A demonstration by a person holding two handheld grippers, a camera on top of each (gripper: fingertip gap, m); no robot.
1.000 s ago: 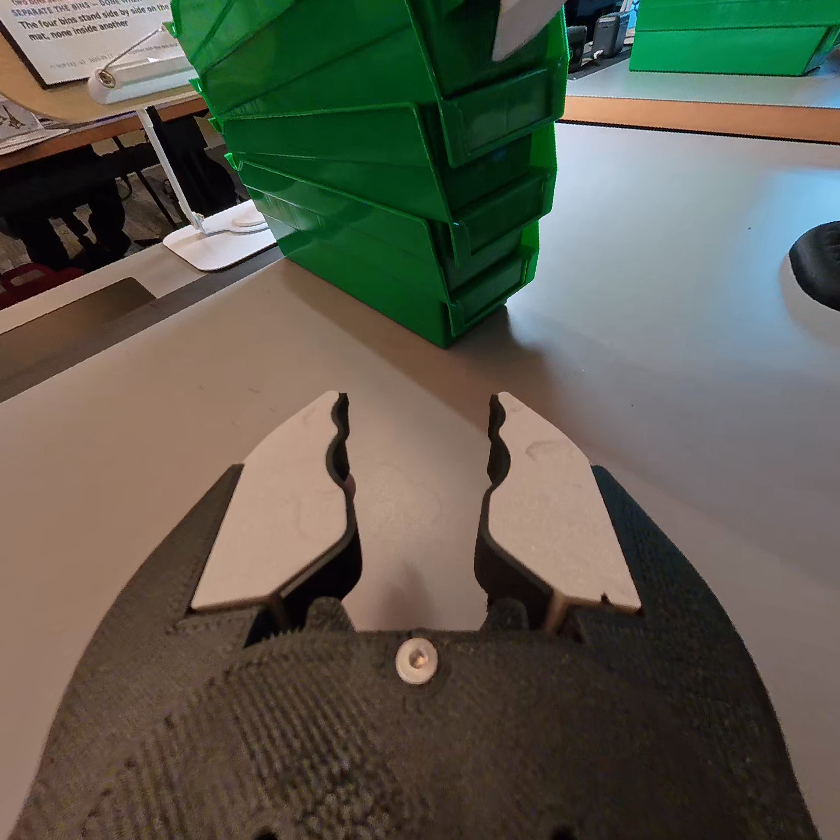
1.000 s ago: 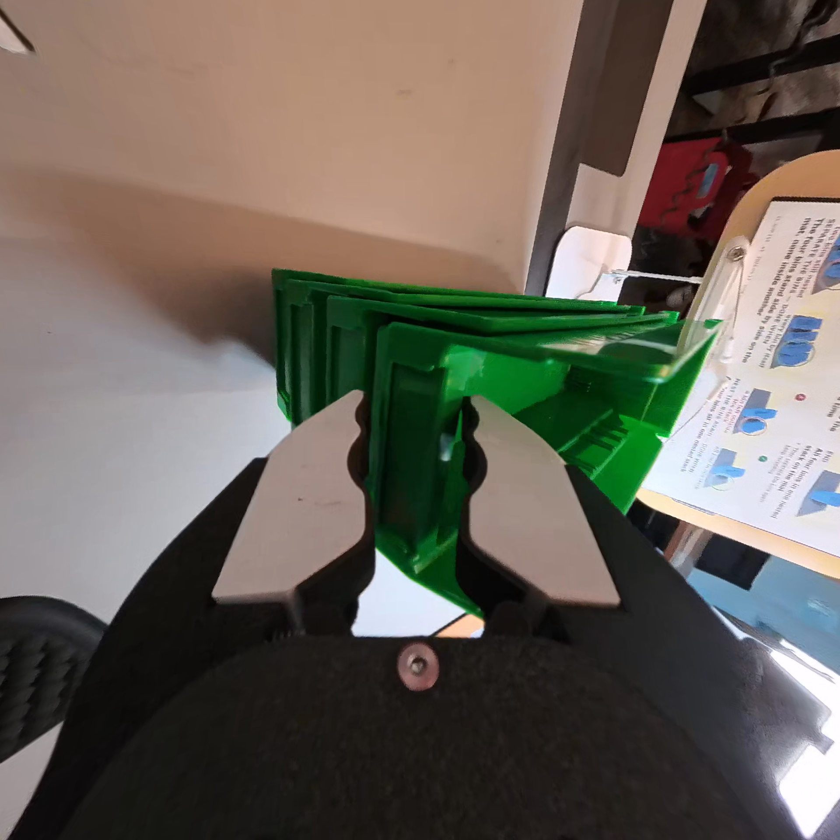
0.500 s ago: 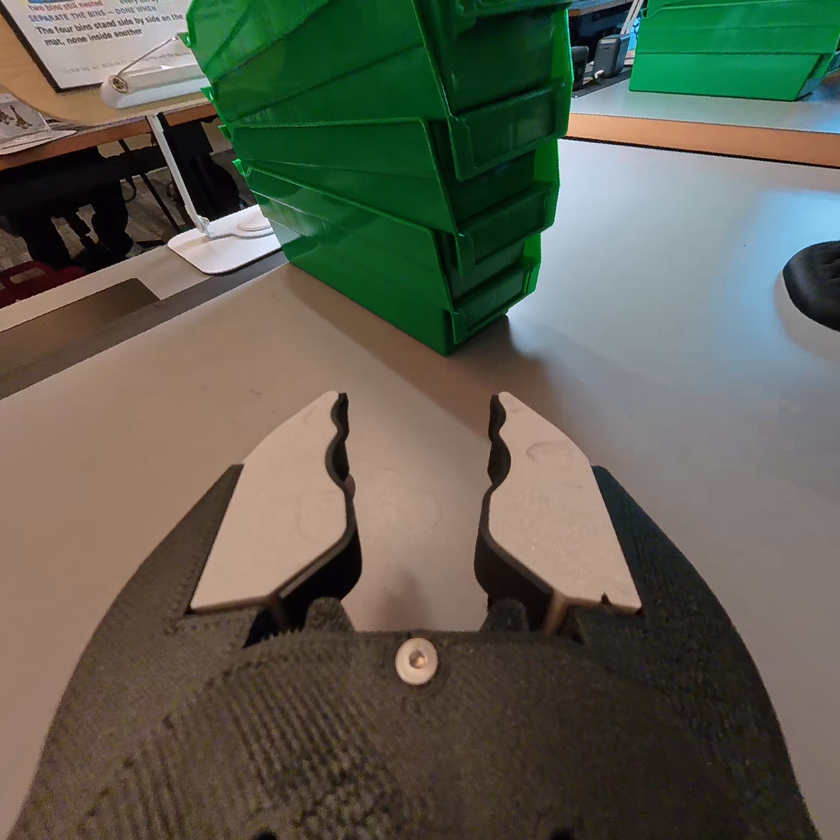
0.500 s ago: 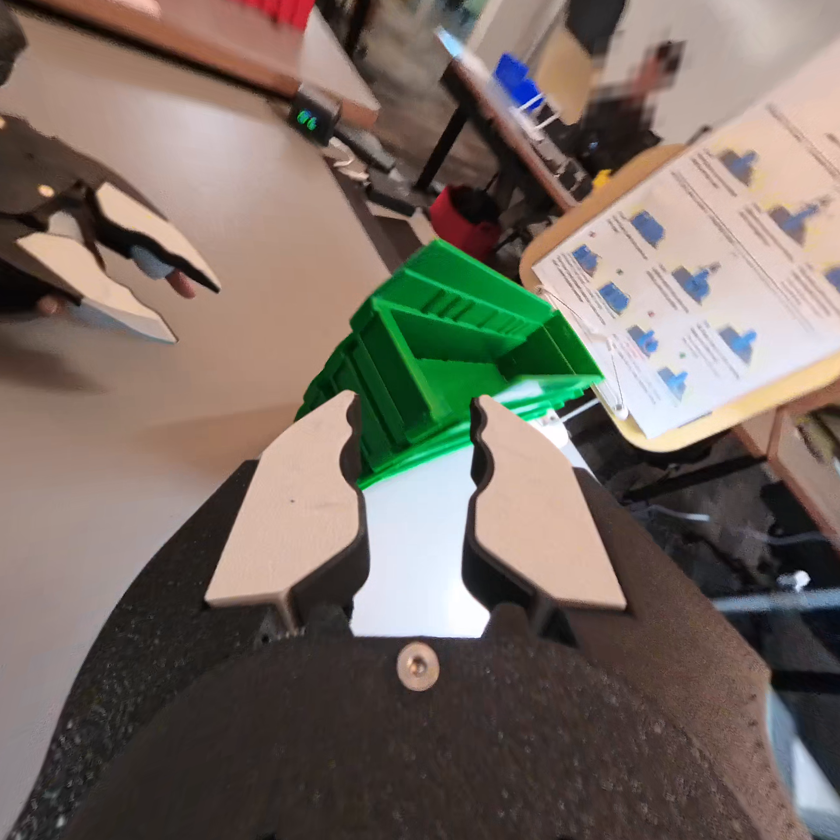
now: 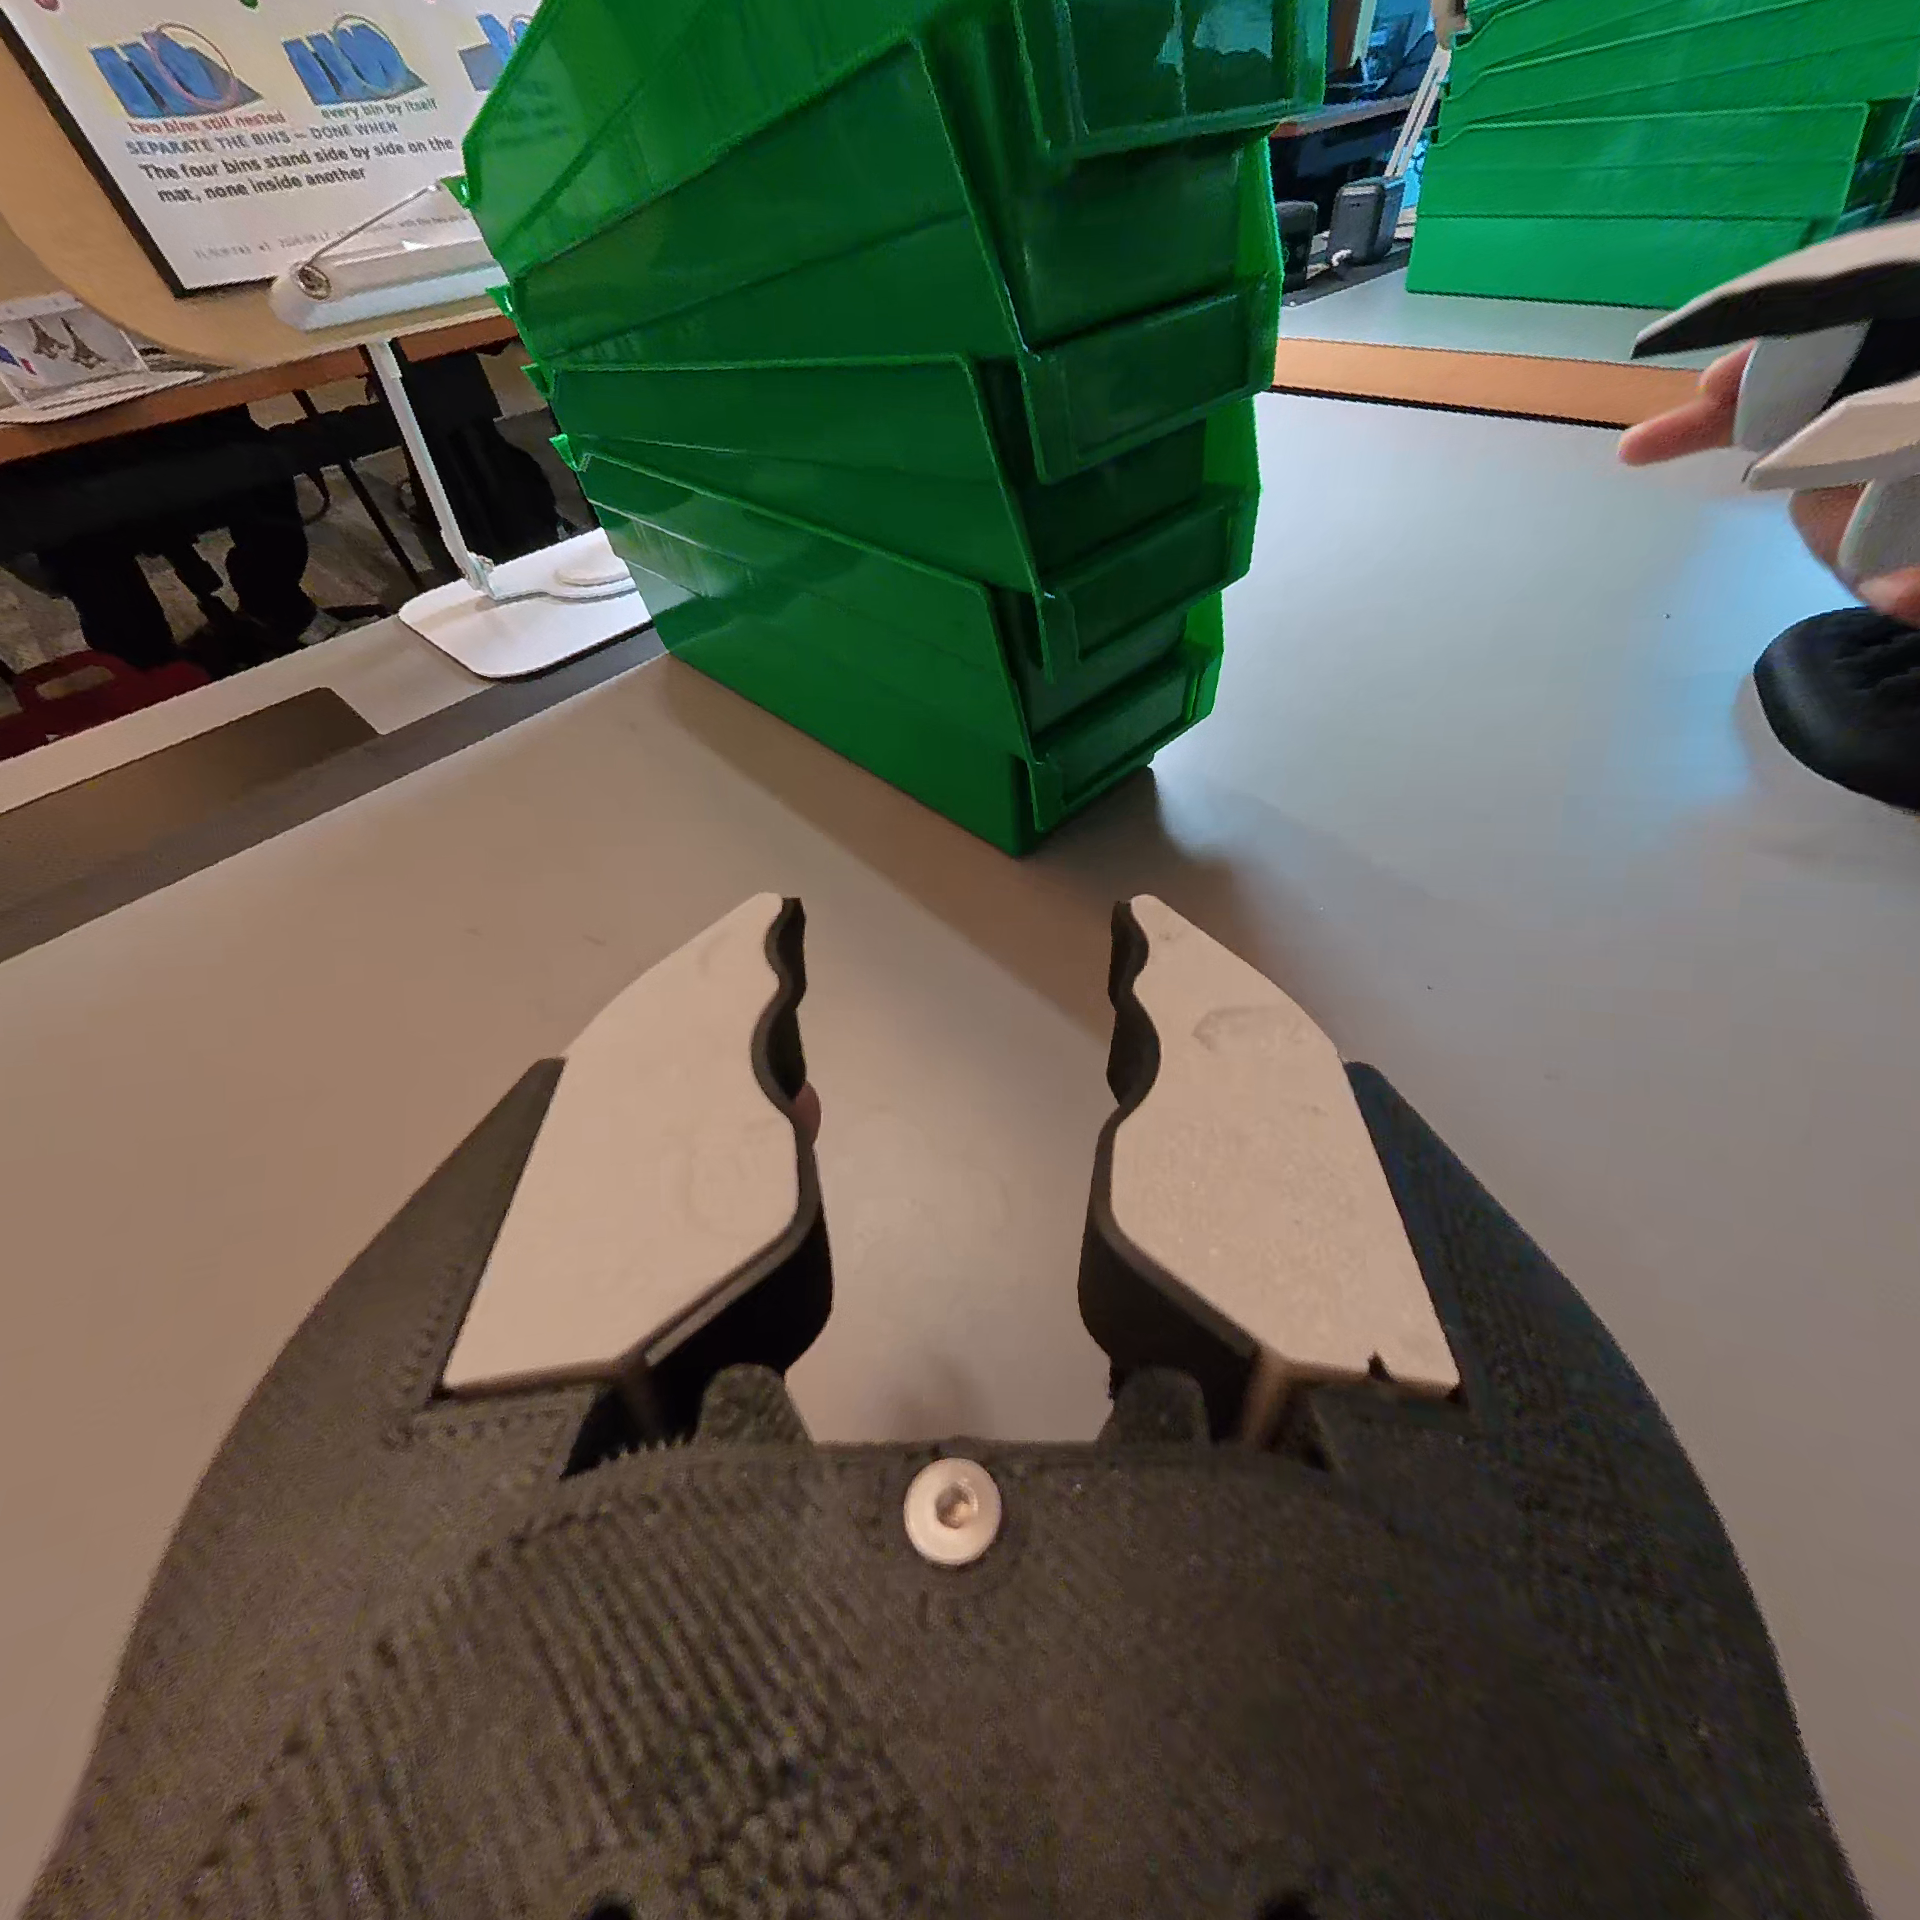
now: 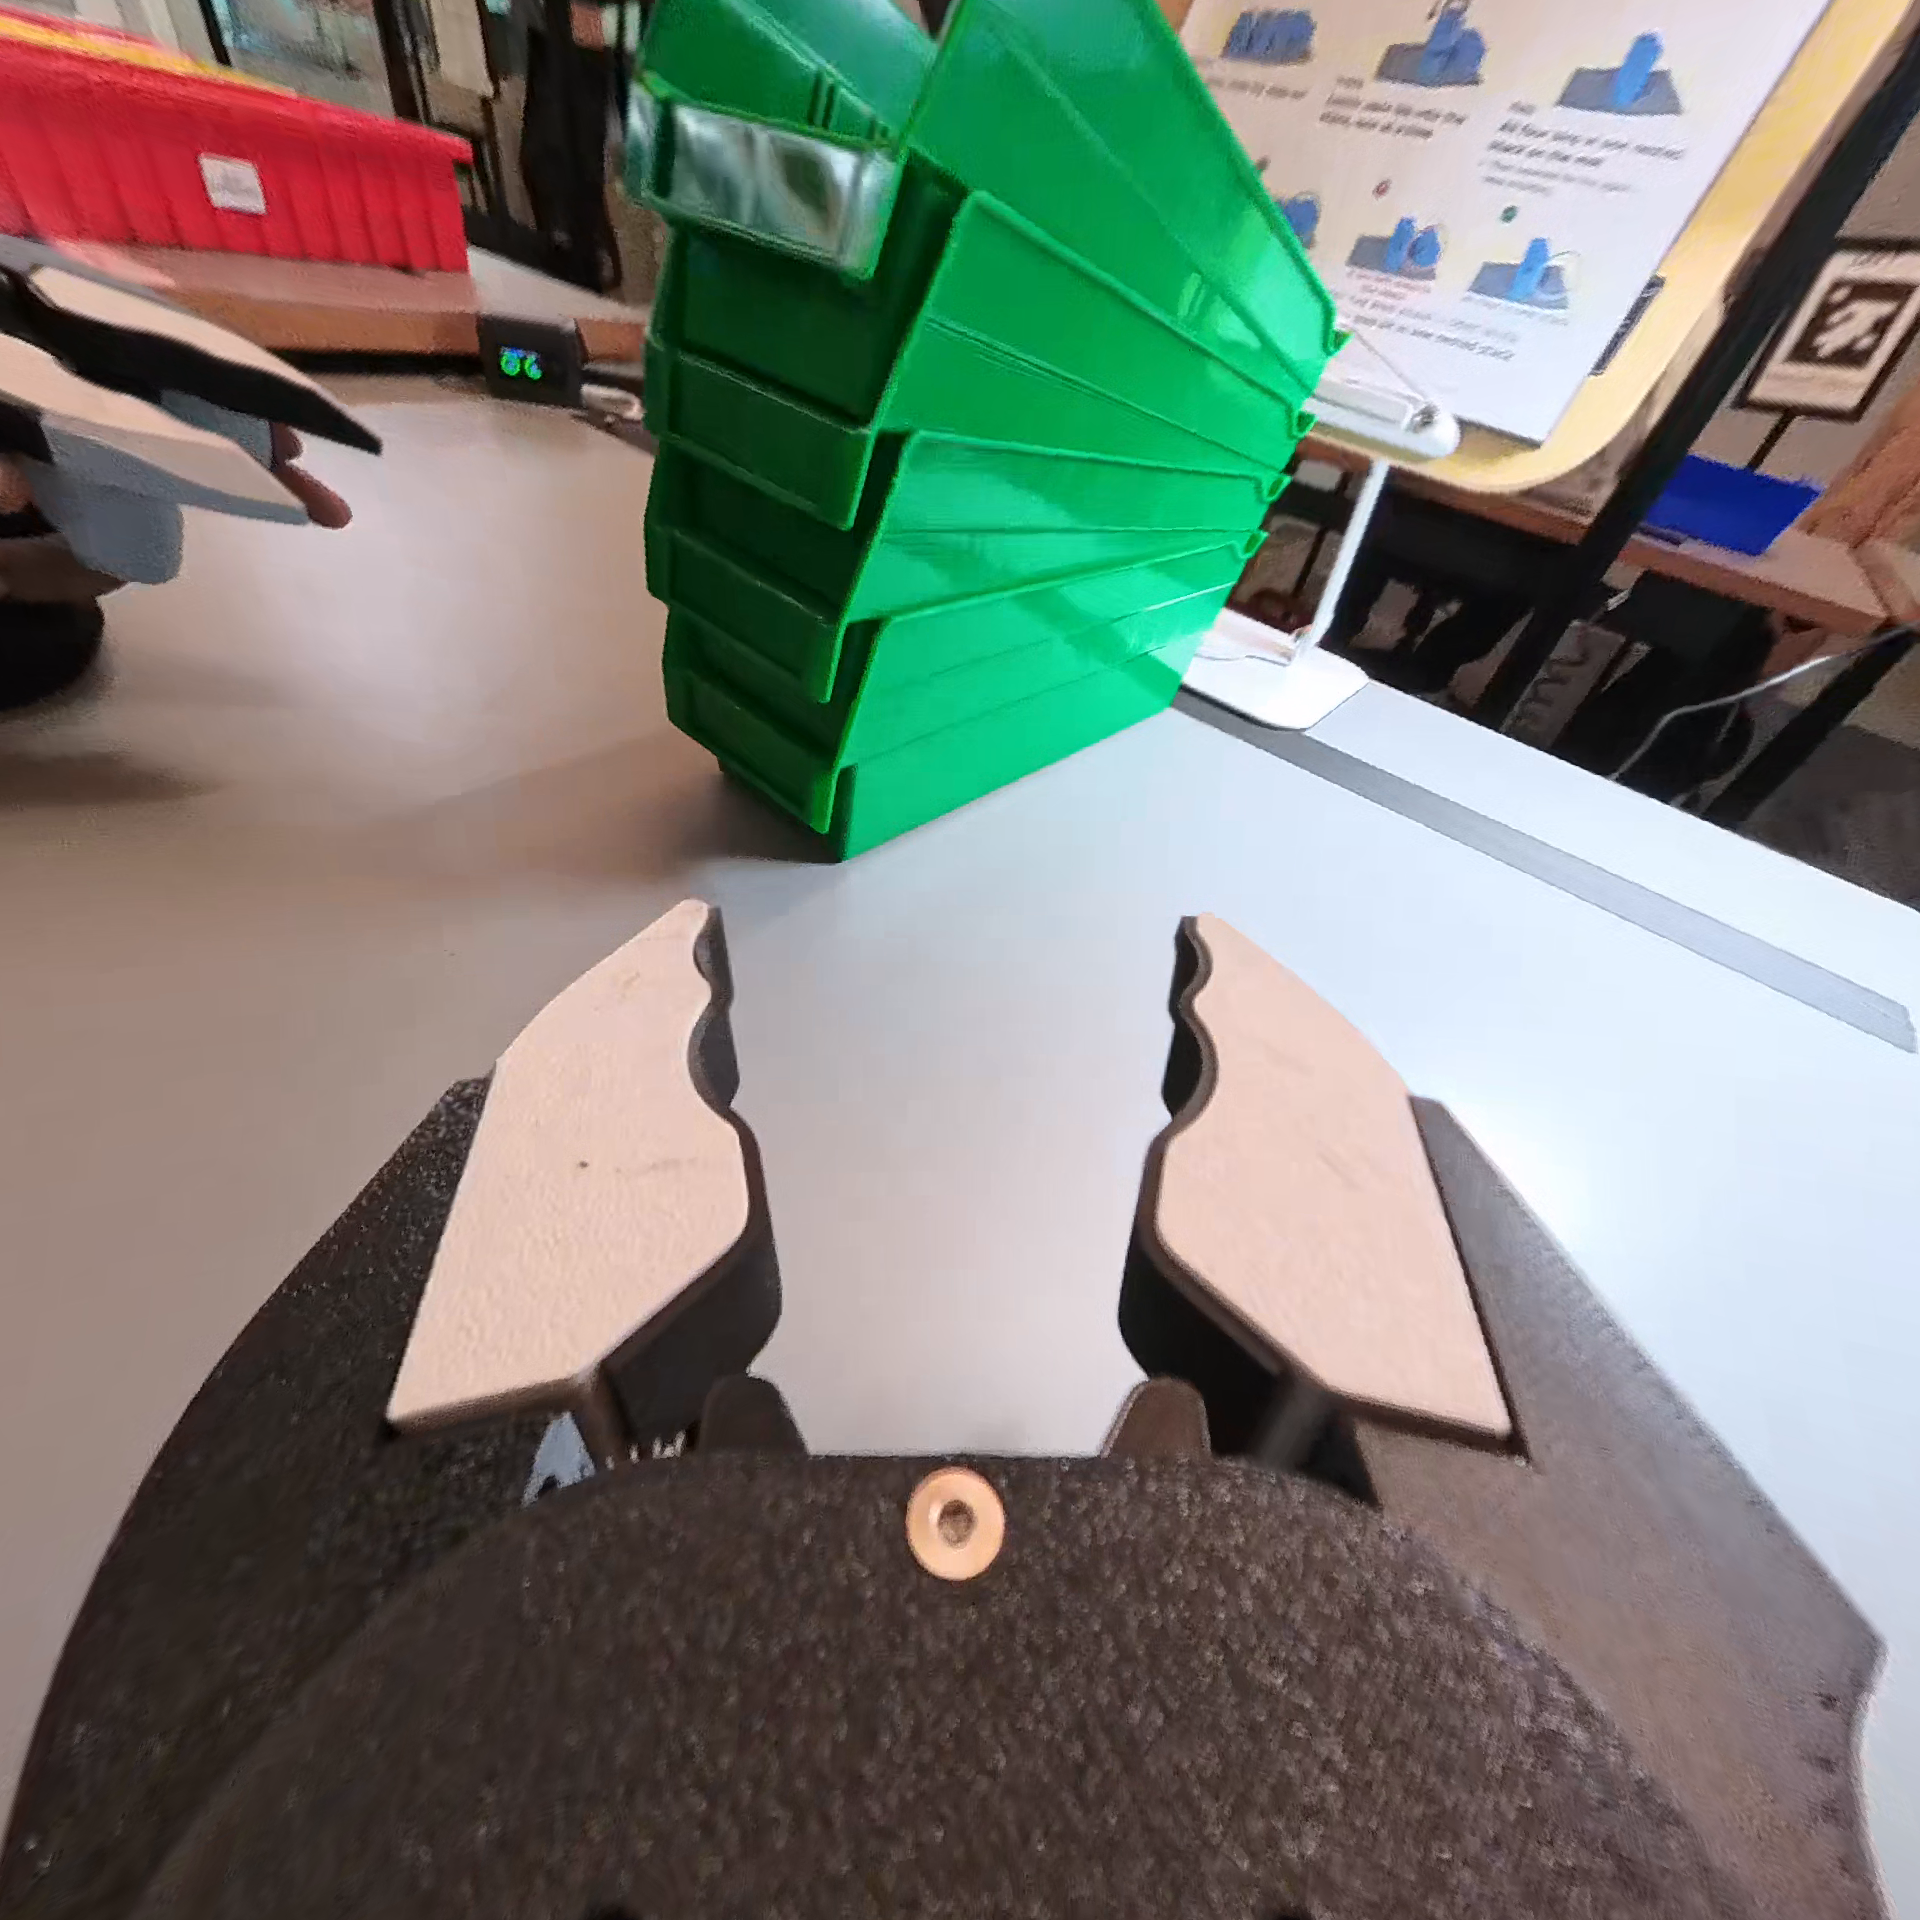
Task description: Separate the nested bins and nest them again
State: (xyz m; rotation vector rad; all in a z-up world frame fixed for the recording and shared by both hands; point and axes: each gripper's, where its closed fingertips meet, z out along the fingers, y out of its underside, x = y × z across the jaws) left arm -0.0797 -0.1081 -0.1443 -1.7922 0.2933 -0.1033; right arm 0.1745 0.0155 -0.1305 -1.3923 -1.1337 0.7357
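A stack of several nested green bins (image 5: pixel 894 416) stands on the grey table, the upper ones tilted and fanned out; it also shows in the right wrist view (image 6: pixel 935 468). My left gripper (image 5: pixel 956 920) is open and empty, low over the table a short way in front of the stack. My right gripper (image 6: pixel 951 925) is open and empty, also short of the stack on its other side. The right gripper shows at the right edge of the left wrist view (image 5: pixel 1808 384), and the left gripper at the left edge of the right wrist view (image 6: pixel 177 426).
A white lamp base (image 5: pixel 520 613) stands behind the stack near the table's far edge. An instruction board (image 6: pixel 1507 177) leans behind. More green bins (image 5: pixel 1652 177) sit on a far table, red bins (image 6: pixel 218 177) on another. A black chair part (image 5: pixel 1849 696) is at the right.
My right gripper has let go of the top bin's wall, opened wider and pulled back down to table height. The left gripper has stayed open and backed off slightly from the stack.
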